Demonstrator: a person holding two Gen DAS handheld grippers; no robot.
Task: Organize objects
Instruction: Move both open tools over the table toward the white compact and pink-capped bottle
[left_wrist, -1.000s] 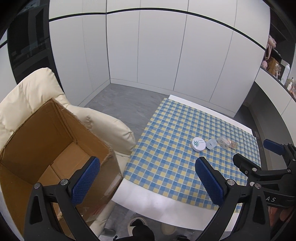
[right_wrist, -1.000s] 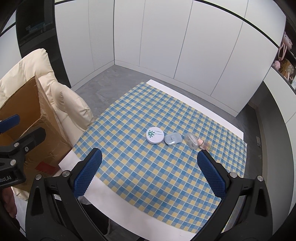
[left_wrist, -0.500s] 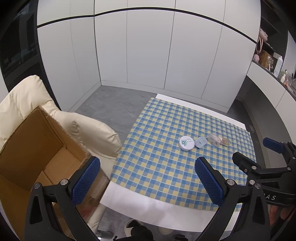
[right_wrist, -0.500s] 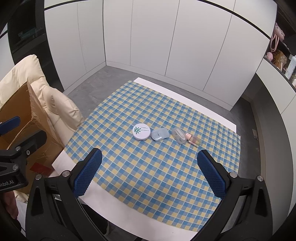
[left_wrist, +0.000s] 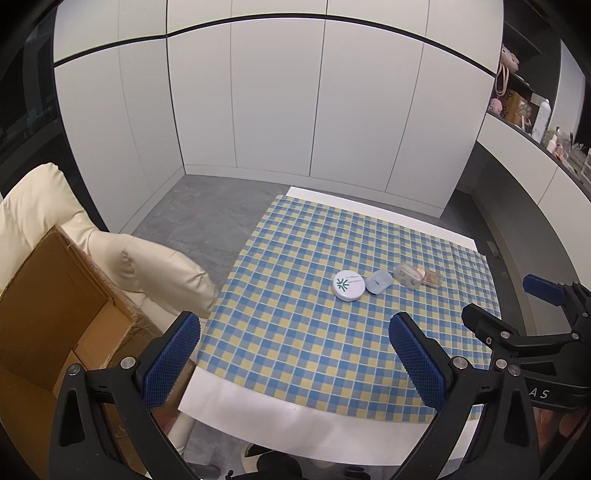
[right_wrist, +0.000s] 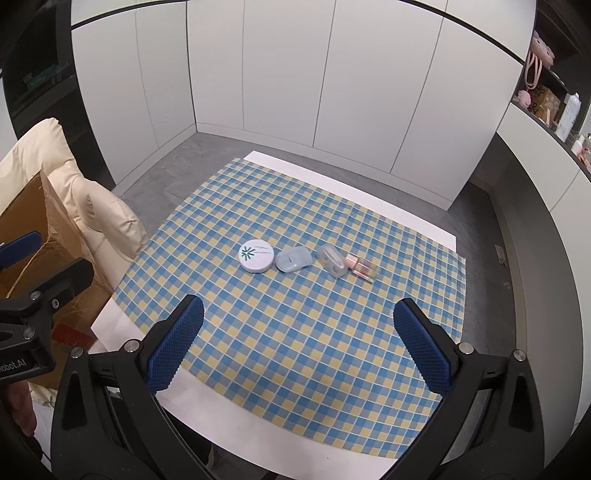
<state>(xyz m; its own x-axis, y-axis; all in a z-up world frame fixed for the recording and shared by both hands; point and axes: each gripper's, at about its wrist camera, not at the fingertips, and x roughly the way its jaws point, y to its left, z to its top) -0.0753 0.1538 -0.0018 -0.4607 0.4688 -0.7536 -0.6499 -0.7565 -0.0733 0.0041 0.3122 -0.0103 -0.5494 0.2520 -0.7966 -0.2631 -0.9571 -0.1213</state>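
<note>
Both tongs were spread wide and empty: left tongs (left_wrist: 291, 354), right tongs (right_wrist: 299, 341). Four small items lay in a row mid-cloth on the checked tablecloth (right_wrist: 295, 206): round white tin (right_wrist: 256, 256), pale blue case (right_wrist: 293, 259), clear case (right_wrist: 332, 261), small pink bottle (right_wrist: 360, 267), the last two touching. Risk judged: the flat tin could slip from the pads; gripping the clear case could knock the bottle rolling. Items sat ahead of both tongs, well apart. Cardboard box (left_wrist: 48, 314) stood left, on the chair.
</note>
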